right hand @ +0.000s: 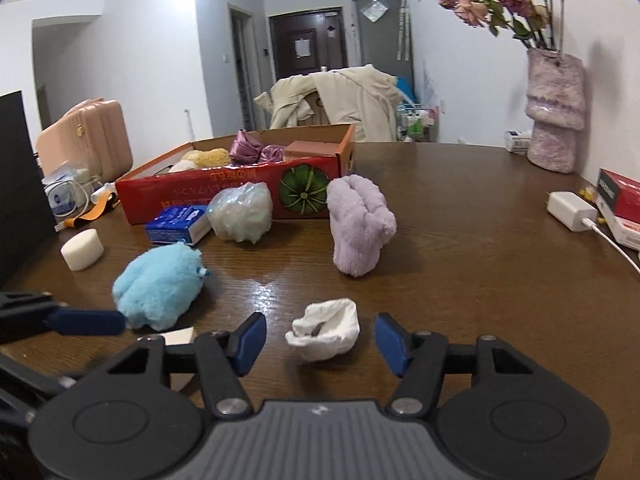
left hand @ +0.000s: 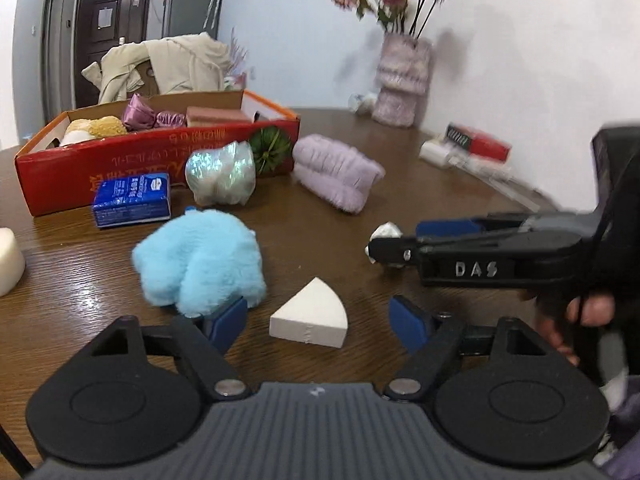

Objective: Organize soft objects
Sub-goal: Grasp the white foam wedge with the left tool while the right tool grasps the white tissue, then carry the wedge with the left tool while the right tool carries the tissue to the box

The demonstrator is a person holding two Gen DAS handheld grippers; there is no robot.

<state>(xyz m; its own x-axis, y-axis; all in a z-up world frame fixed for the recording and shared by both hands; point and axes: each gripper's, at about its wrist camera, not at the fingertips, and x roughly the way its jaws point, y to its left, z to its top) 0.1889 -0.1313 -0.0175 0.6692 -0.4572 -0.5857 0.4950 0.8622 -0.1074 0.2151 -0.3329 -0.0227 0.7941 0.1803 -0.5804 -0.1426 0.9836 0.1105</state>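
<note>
Left tongs (left hand: 320, 326) spread wide, straddling the white foam wedge (left hand: 309, 316) on the tabletop (left hand: 440, 184), pads clear. Right tongs (right hand: 320, 338) likewise parted around the crumpled white cloth (right hand: 325, 334), not gripping. Center first, squeeze gently: the foam compresses, the cloth is limp. Drop both in the red cardboard box (left hand: 120, 160).

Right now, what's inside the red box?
Inside the red box you can see a tan plush toy, a shiny purple cloth and a brownish block. The front wall hides whatever lies lower down.
</note>
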